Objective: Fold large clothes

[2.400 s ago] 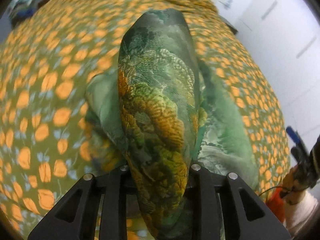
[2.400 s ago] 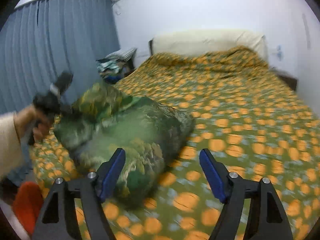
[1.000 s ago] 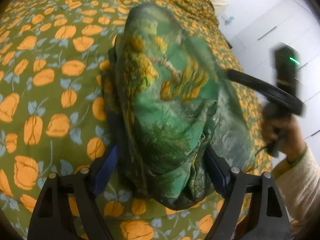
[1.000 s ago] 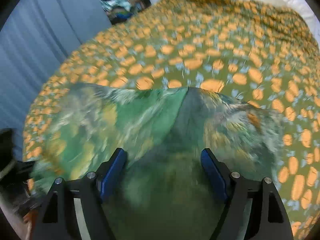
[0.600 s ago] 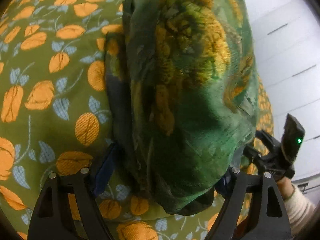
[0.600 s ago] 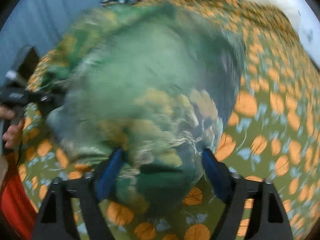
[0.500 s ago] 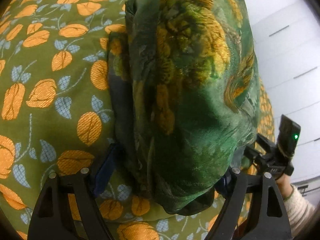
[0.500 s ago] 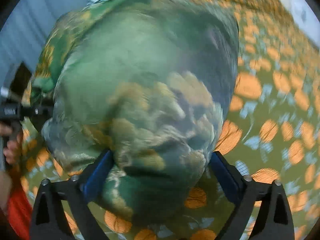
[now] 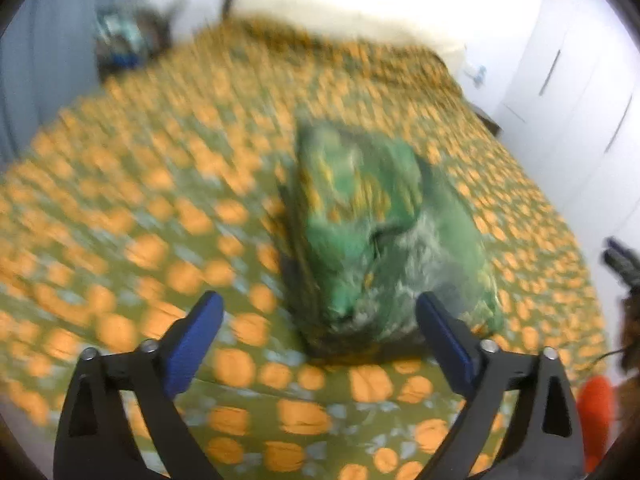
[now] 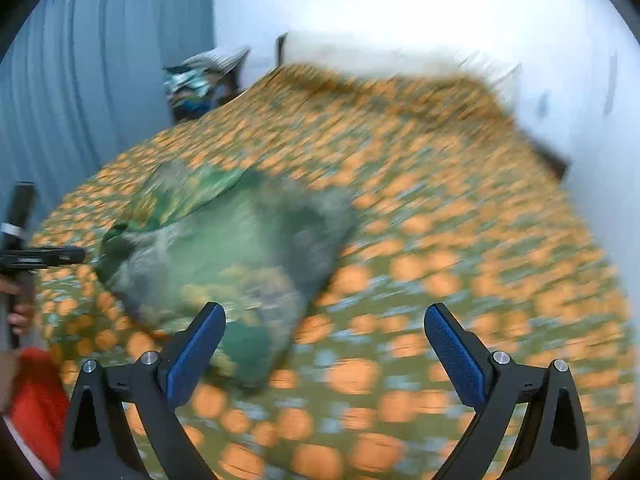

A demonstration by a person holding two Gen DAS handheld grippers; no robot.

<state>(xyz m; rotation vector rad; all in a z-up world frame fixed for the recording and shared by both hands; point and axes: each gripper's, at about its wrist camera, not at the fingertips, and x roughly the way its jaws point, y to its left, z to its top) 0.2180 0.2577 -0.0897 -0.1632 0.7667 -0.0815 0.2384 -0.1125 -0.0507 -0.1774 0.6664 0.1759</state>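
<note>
The folded green and orange patterned garment [image 9: 376, 232] lies as a compact bundle on the bed near its front edge; it also shows in the right wrist view [image 10: 224, 256]. My left gripper [image 9: 320, 324] is open and empty, drawn back just in front of the bundle. My right gripper [image 10: 324, 336] is open and empty, with the bundle ahead to its left. The left gripper's handle [image 10: 24, 256] shows at the far left of the right wrist view. Both views are motion-blurred.
The bed cover [image 9: 120, 208] is olive with orange flowers. A white pillow [image 9: 344, 12] lies at the headboard. A pile of clothes [image 10: 200, 84] sits beside the bed by the blue curtain [image 10: 100, 80]. White wardrobe doors [image 9: 572, 92] stand on the right.
Both grippers have let go of the bundle and pulled back from it. The garment, held up between the jaws before, now rests on the bed.
</note>
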